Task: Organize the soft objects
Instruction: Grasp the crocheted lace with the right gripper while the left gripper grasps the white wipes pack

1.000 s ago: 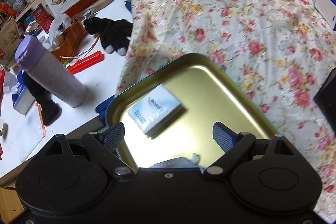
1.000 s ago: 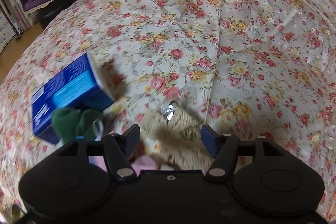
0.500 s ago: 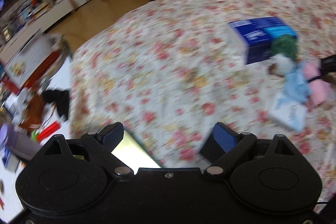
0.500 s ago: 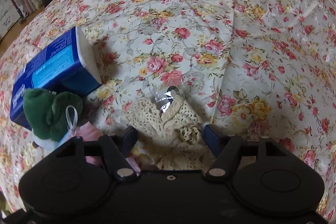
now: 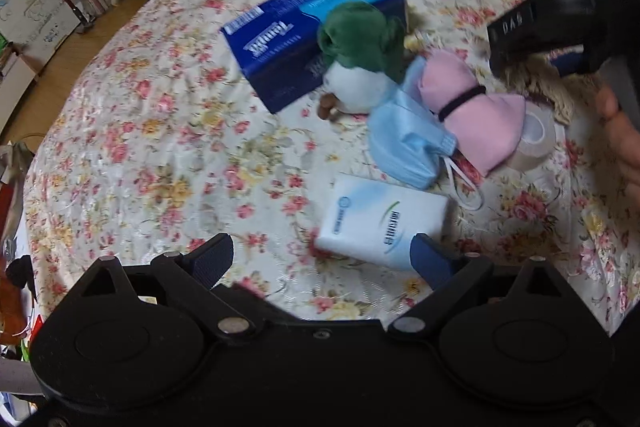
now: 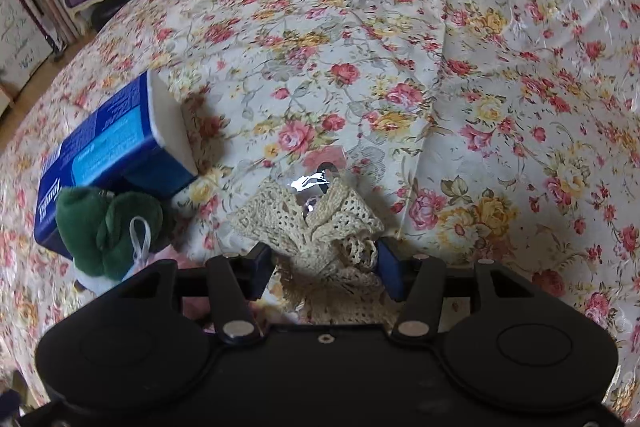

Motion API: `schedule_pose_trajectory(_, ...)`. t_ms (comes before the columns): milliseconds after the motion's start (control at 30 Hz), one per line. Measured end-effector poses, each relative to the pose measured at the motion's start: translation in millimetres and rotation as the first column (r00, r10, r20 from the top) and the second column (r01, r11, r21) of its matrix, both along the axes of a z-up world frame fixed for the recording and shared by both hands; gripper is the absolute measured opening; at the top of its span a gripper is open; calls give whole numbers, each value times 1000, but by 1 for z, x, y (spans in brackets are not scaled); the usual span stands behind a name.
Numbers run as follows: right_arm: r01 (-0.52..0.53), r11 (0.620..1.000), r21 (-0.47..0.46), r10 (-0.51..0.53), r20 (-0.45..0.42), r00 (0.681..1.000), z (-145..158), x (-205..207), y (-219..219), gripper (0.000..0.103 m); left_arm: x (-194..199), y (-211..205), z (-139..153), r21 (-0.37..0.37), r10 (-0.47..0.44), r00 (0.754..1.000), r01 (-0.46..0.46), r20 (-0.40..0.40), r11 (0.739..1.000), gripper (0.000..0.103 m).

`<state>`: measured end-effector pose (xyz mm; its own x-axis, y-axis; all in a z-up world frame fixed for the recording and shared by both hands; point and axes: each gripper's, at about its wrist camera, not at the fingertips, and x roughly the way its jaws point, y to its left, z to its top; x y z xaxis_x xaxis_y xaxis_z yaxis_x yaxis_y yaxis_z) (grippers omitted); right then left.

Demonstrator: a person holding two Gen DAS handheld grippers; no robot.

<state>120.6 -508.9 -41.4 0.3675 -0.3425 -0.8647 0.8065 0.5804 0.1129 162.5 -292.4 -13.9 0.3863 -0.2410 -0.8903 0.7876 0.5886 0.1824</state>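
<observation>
Swinging away from the gold metal tray, the left hand-held gripper point(image 5: 322, 259) now hangs over the flowered bedspread point(image 5: 168, 147), jaws apart and empty, with the white tissue pack point(image 5: 380, 221) just ahead of its right finger. The right hand-held gripper point(image 6: 326, 269) has just been closing around the cream crocheted lace cloth point(image 6: 320, 227), so a pickup looks underway; whether the pads press yet I cannot tell.

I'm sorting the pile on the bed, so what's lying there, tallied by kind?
Tissue packs: 2, blue and white
Plush toys: 1
Face masks: 1 stack
Pink cloth bundles: 1
Lace cloths: 1
Tape rolls: 1
Total: 7
</observation>
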Motion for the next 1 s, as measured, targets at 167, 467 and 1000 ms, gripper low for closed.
schedule_pose_trajectory(167, 6, 1000, 4, -6, 15, 1000, 0, -1, -2, 53, -5, -10, -9, 6, -13, 1000, 13, -18, 1000, 94)
schedule_pose_trajectory(467, 12, 1000, 13, -12, 31, 999, 0, -4, -4, 53, -15, -19, -14, 52, -54, 998, 52, 28, 997, 97)
schedule_pose_trajectory(1000, -1, 1000, -28, 1, 14, 1000, 0, -1, 2, 53, 21, -15, -21, -32, 79, 994, -82, -79, 996, 70)
